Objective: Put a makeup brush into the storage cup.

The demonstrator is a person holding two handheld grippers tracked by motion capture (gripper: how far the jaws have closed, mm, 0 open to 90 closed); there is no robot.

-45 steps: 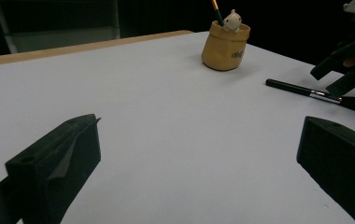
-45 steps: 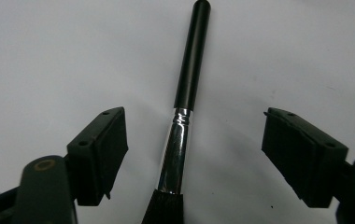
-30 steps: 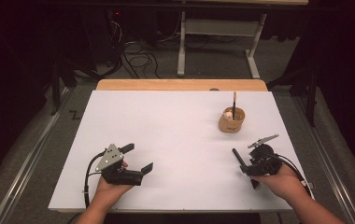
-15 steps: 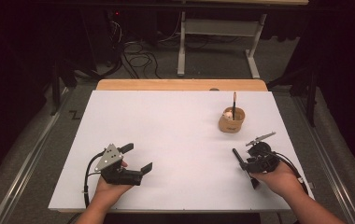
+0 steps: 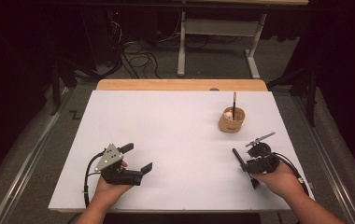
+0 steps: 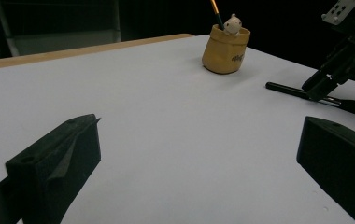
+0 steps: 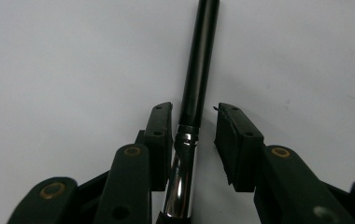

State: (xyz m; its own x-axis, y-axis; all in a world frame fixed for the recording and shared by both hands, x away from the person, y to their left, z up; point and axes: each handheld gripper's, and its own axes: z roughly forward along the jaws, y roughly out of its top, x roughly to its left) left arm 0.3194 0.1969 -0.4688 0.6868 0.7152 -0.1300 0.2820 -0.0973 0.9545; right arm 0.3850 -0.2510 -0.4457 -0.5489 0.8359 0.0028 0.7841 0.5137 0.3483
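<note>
While jaws close, glossy cylindrical brush [image 7: 195, 93] seemingly ungripped.

1. A white table [image 5: 175, 140] with a light wooden far edge.
2. A tan-yellow cup [image 5: 231, 120], dark print on its side, holding a small white figure [image 6: 233, 23].
3. A black brush [image 7: 198, 70] with a shiny silver ferrule.
4. Black left gripper [image 5: 136, 158] with a grey plate; black right gripper [image 7: 193, 140].

Both grippers are matte black with brass-ringed pivot screws, the left gripper [image 5: 136, 159] topped by a grey three-cornered plate, each trailing a black cable.
</note>
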